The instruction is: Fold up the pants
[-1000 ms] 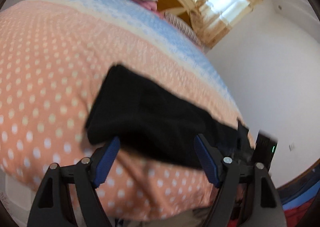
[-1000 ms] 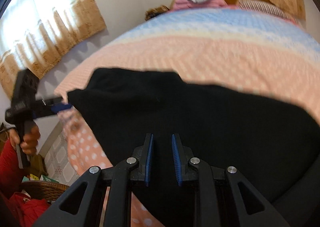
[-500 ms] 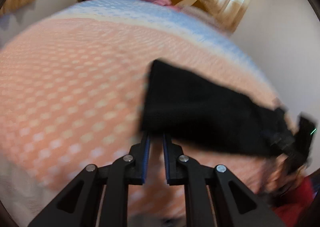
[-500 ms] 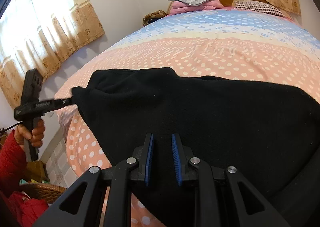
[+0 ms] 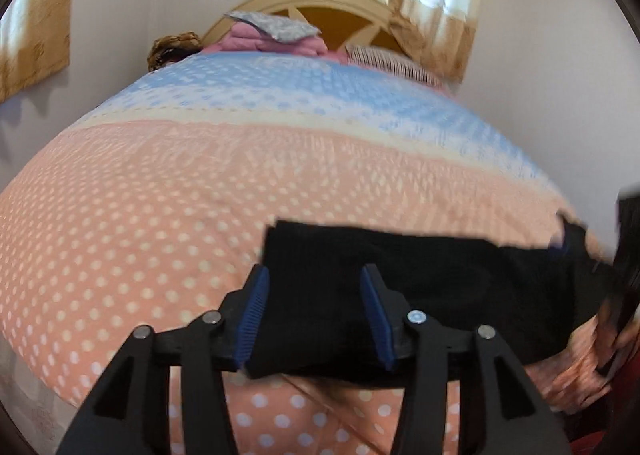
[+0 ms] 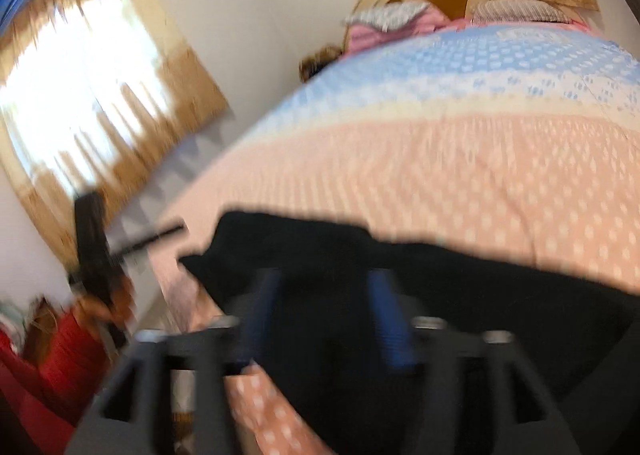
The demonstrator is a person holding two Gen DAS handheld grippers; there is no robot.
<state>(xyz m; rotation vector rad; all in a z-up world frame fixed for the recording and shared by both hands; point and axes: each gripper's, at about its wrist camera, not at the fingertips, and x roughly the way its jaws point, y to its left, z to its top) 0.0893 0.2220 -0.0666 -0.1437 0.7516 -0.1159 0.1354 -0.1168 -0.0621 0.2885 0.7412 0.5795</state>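
Black pants [image 5: 440, 267] lie folded in a long band on the peach dotted bedcover [image 5: 160, 195], close to the bed's near edge. My left gripper [image 5: 314, 271] hovers over their left end with its jaws opening; cloth shows behind the gap, and the blue pads do not press on it. In the blurred right wrist view my right gripper [image 6: 326, 275] is over the pants [image 6: 480, 295], its jaws opening too, with nothing pinched. The left gripper [image 6: 92, 247] shows there at the left in a hand with a red sleeve. The right gripper [image 5: 628, 255] is a dark shape at the left view's right edge.
The bedcover [image 6: 480, 159] turns blue toward a wooden headboard [image 5: 340, 11], where pink bedding and pillows [image 5: 272, 35] are piled. Curtained windows [image 6: 88, 95] and white walls stand around the bed. The bed's edge drops off just below the pants.
My left gripper shut at the pants' left end, then opened part way and lifted off. My right gripper went from shut on the cloth to open and rose. The pants stayed on the bed.
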